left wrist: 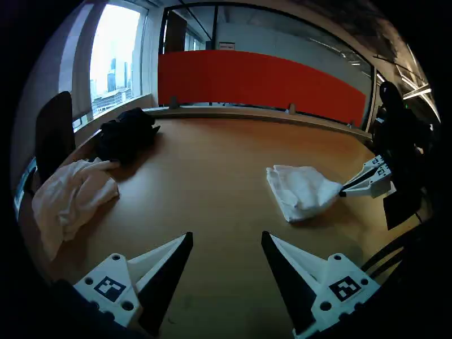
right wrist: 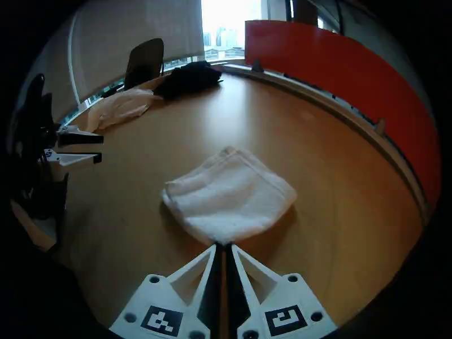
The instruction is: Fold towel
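A white towel [left wrist: 302, 192] [right wrist: 229, 195], folded into a thick square, lies on the wooden table [left wrist: 226, 169] [right wrist: 316, 186]. My right gripper [right wrist: 225, 247] meets the towel's near corner, its fingers pressed almost together on that corner. The left gripper view shows this right gripper [left wrist: 343, 192] at the towel's right edge, where the cloth rises slightly toward it. My left gripper [left wrist: 226, 235] hovers open over bare table, well short of the towel and with nothing between its fingers. In the right gripper view that left gripper [right wrist: 101, 148] is at the far left, fingers apart.
A crumpled cream cloth [left wrist: 70, 198] [right wrist: 121, 107] and a black garment [left wrist: 127, 135] [right wrist: 189, 76] lie near the window edge of the table. A dark chair [left wrist: 53, 133] [right wrist: 144, 62] stands behind them. A red partition [left wrist: 254, 79] [right wrist: 350, 73] lines the table's far side.
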